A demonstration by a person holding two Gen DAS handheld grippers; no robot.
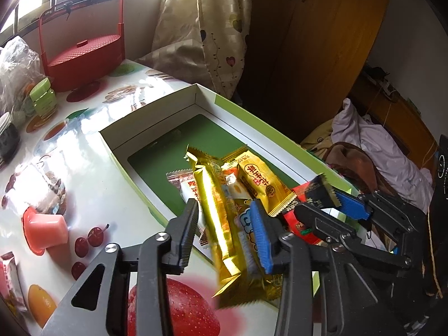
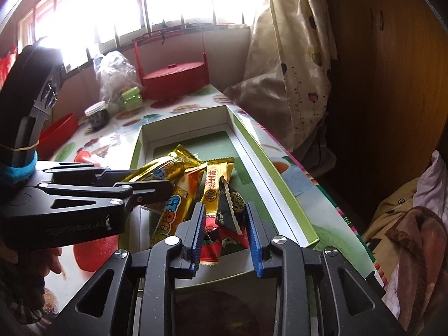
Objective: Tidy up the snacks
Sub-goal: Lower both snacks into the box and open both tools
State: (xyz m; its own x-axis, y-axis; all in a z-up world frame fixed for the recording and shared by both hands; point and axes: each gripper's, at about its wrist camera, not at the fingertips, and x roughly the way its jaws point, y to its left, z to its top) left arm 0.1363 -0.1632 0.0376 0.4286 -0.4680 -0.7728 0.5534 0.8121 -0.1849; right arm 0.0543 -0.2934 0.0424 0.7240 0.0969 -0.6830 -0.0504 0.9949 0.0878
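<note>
Left gripper (image 1: 224, 232) jaws straddle gold bar (image 1: 215, 212) — lengthwise along box (image 1: 252, 117).

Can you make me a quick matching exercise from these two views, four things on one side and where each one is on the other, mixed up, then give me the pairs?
Things:
1. long gold snack packet
2. pink jelly cup
3. red handled basket
4. black snack packet

Places:
A. on the tablecloth, outside the box, lying on its side
B. far end of the table, near the window
C. between the open fingers of the left tool
D. between the open fingers of the right tool, over the green box

Pairs: 1-C, 2-A, 3-B, 4-D
</note>
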